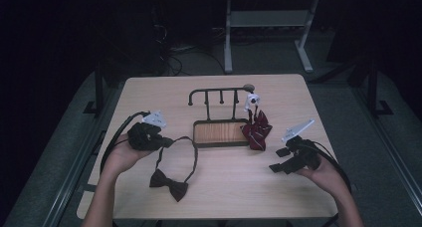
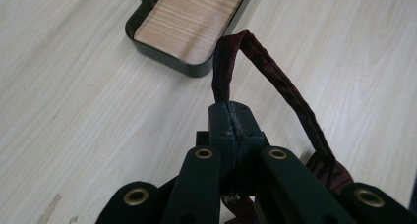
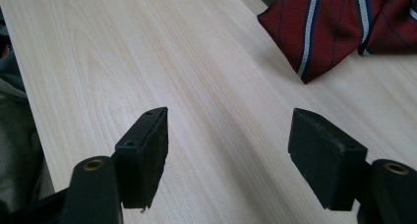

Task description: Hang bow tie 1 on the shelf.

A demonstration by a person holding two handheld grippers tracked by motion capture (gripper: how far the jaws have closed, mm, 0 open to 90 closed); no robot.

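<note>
Black claws (image 1: 166, 143) (brass-ringed screw holes)

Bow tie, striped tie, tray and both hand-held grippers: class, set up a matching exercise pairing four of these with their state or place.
Column one:
1. left hand-held gripper
2. right hand-held gripper
3. striped tie
4. tray

Column two:
A. red, hanging from the rack's right end onto the table
B. jaws apart over bare wood
C. wooden floor, dark rim, nothing in it
D. shut on the bow tie's strap

Pairs: 1-D, 2-B, 3-A, 4-C. The bow tie itself lies on the table.
</note>
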